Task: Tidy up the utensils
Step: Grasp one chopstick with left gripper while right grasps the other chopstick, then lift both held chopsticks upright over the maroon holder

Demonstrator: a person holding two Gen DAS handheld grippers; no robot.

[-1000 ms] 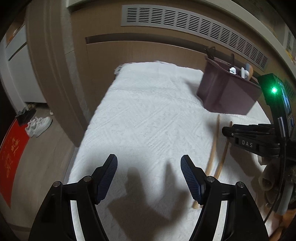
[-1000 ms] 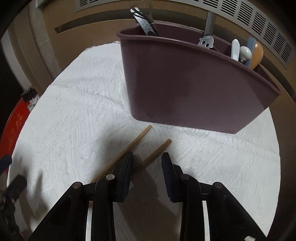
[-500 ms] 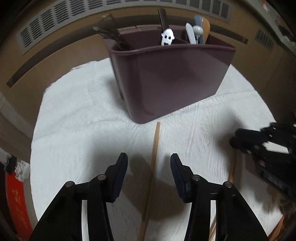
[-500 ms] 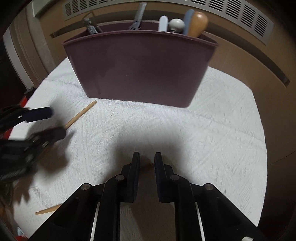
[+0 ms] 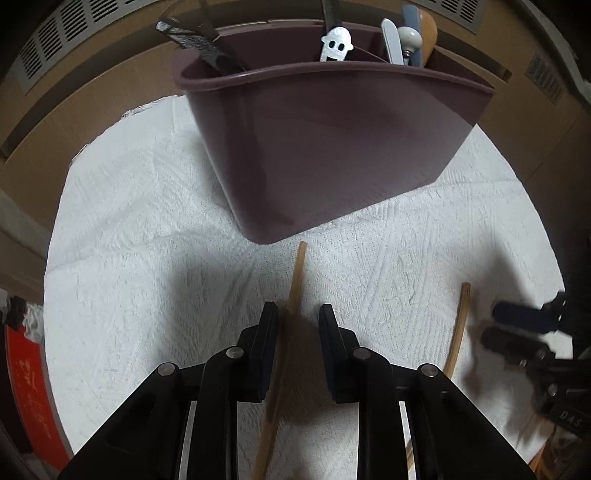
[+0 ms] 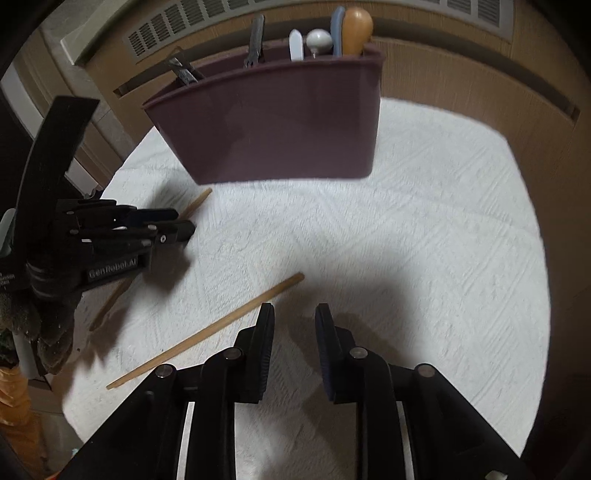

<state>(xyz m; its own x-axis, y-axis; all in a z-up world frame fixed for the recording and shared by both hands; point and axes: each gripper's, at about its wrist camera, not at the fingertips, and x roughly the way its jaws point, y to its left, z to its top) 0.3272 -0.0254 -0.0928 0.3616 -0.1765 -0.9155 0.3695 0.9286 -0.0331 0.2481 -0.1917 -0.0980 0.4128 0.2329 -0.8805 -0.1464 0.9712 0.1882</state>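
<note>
Two wooden chopsticks lie on the white cloth in front of a maroon utensil caddy (image 5: 325, 140). My left gripper (image 5: 297, 314) is low over one chopstick (image 5: 293, 291), which runs between its partly open jaws without being clamped. The other chopstick (image 5: 458, 332) lies to the right, beside my right gripper (image 5: 517, 328). In the right wrist view my right gripper (image 6: 293, 314) is partly open and empty, just right of that chopstick (image 6: 218, 328). The caddy (image 6: 280, 129) holds a ghost-shaped utensil (image 5: 335, 44), a wooden handle (image 6: 355, 27) and several others.
The white textured cloth (image 5: 140, 229) covers the table, which ends near a wooden wall with vent grilles (image 6: 207, 16). My left gripper also shows in the right wrist view (image 6: 177, 225) at the left. A red mat (image 5: 26, 387) lies on the floor at left.
My left gripper swung from the bare cloth to face the caddy, narrowed and came down around one chopstick. My right gripper let go of the other chopstick, opened a little and shifted right.
</note>
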